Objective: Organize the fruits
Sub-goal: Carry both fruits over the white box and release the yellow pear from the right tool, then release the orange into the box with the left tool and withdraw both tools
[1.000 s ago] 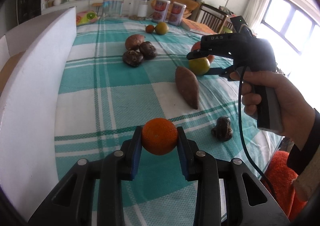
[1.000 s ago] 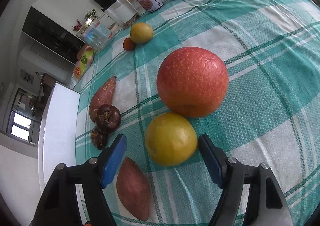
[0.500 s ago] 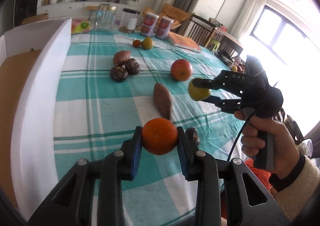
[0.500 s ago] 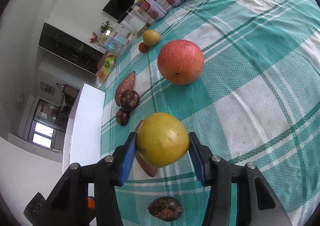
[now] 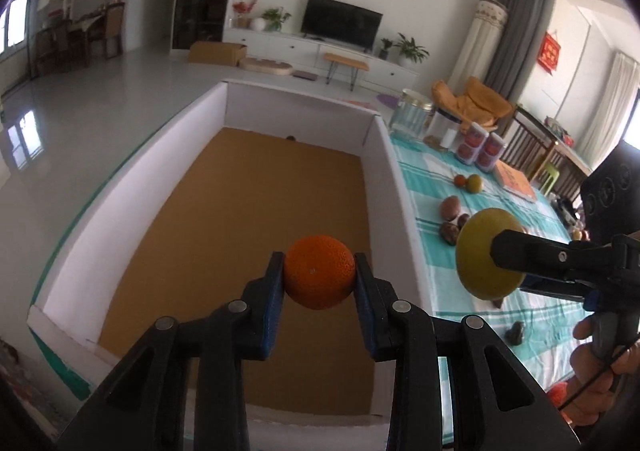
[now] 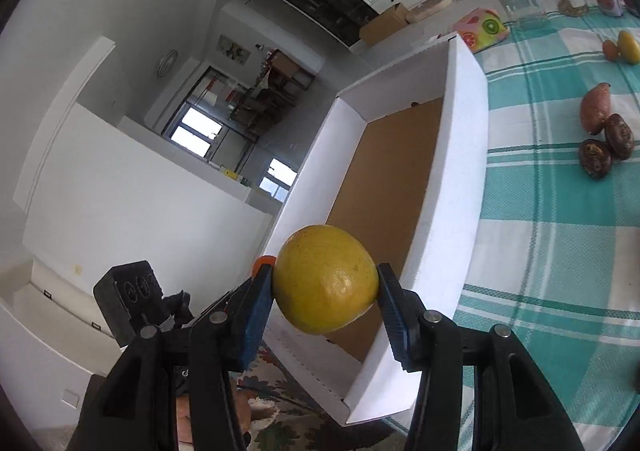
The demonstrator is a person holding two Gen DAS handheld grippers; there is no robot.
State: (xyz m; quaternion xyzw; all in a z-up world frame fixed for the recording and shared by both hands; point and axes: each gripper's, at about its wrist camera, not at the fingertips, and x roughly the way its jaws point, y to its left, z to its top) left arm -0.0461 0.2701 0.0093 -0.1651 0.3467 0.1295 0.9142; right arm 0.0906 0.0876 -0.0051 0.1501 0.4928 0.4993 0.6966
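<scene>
Left hand-held gripper (image 5: 319,278): blue pads pressed on either side of an orange (image 5: 319,277), held in the air above the brown floor of the box (image 5: 376,155).

Right hand-held gripper (image 6: 326,293): jaws have just been closing and now clamp a yellow citrus fruit (image 6: 325,284) between the blue pads. In the left wrist view this fruit sits just right of the box's right wall, over the near part of the table (image 5: 436,291), with the person's fingers (image 5: 592,355) wrapped round the handle at the lower right.

Box: long, shallow, white walls, brown cardboard floor; stands along the left edge of the table. One small dark spot against its far wall, too small to identify; otherwise nothing visible on the floor.

Table: covered in a teal-and-white checked cloth.

Loose items on the cloth, right of the box:
- sweet potato (image 6: 595,107) with two dark round fruits (image 6: 606,149) touching just near of it, mid-table;
- small orange fruit (image 5: 460,180) touching a yellow-green fruit (image 5: 475,183), further back;
- small dark lumpy item (image 5: 516,332), near edge, kind unclear.

Far end of table: two glass jars (image 5: 410,115), two printed canisters (image 5: 482,147), an orange-covered book (image 5: 516,181), a fruit-patterned packet (image 6: 482,28).
</scene>
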